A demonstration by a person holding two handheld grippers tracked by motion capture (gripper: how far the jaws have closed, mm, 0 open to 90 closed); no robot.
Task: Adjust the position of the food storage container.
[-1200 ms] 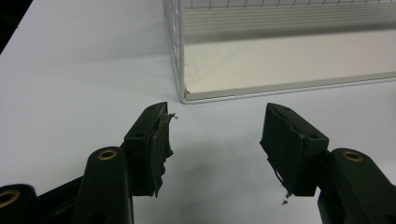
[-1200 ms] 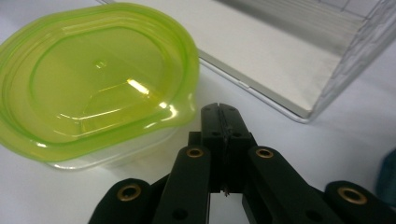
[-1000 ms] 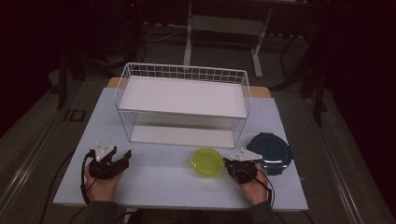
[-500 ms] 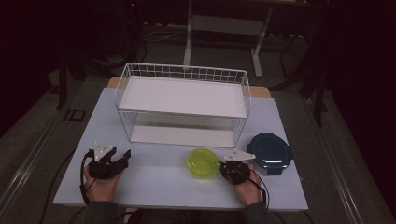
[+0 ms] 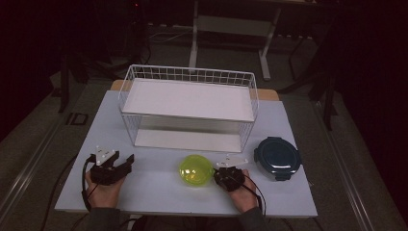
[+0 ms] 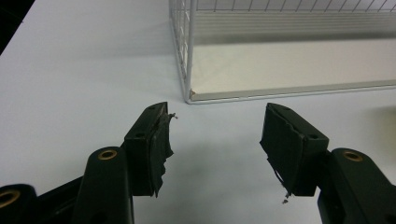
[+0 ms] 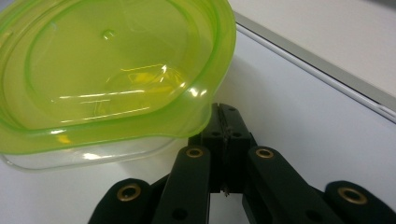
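Left gripper (image 5: 126, 161): in my left hand, resting on the table (image 5: 159, 190); jaws wide apart, nothing between them. Bare tabletop lies under and ahead of the gap.

Rack (image 6: 299, 70): white wire, two shelves. Its near corner post stands just ahead of my left jaws, slightly toward the left one; the lower shelf runs off past the right one.

Bowl (image 7: 112, 70): translucent yellow-green, on the table between my two grippers, in front of the rack. Its rim lies over the tips of my right jaws and hides them.

Right gripper (image 7: 227, 122): in my right hand; jaws pressed together, at the bowl's edge; I cannot tell whether they pinch the rim.

Container (image 5: 277, 158): dark blue, lidded, round, just right of my right gripper, apart from it.
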